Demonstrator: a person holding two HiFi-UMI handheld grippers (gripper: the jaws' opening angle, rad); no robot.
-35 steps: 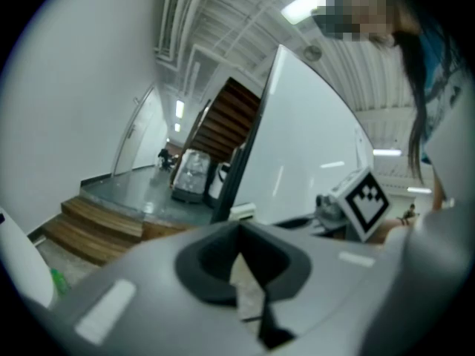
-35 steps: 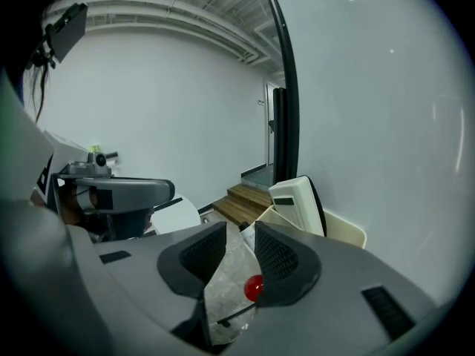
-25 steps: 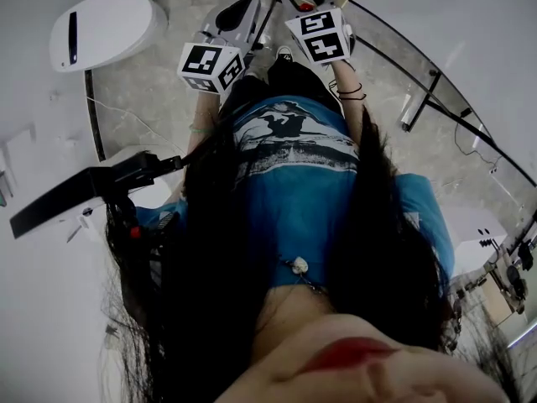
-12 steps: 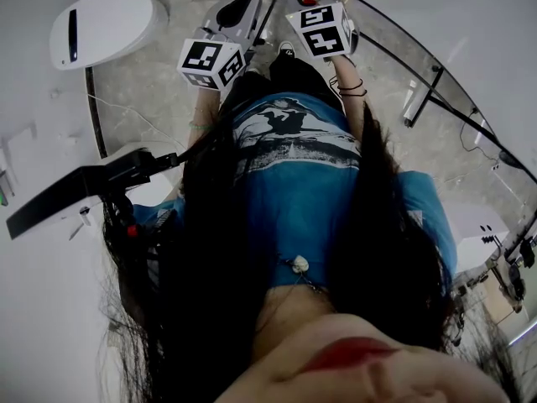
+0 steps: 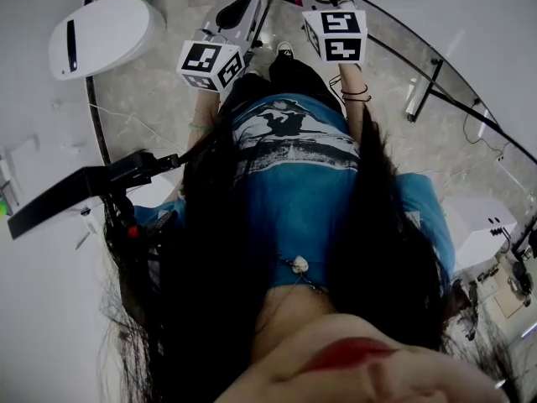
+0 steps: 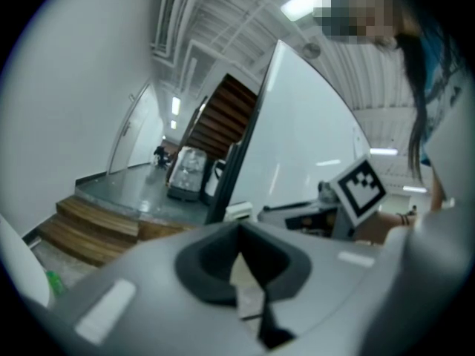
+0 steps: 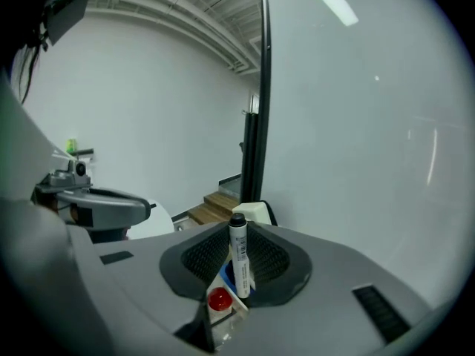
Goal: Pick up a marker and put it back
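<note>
Marker upright between the jaws of the right gripper, white barrel with a black cap on top. The jaws are closed on the barrel, with the dark ribbed pads pressing it from both sides. This gripper is near the white board, close to the foot of the board's black edge post.

Just below the held marker are a red cap and a blue cap, close together. Cannot tell whether the marker's lower end touches them.

Left gripper has its jaws brought together with nothing between them. It looks along the white board towards wooden steps well beyond it. The marker cube of the right gripper shows at the right of this view.

In the head view both grippers are raised ahead of the person in a blue shirt, with long dark hair hanging in front. The left sits further from the board's edge than the right.
</note>
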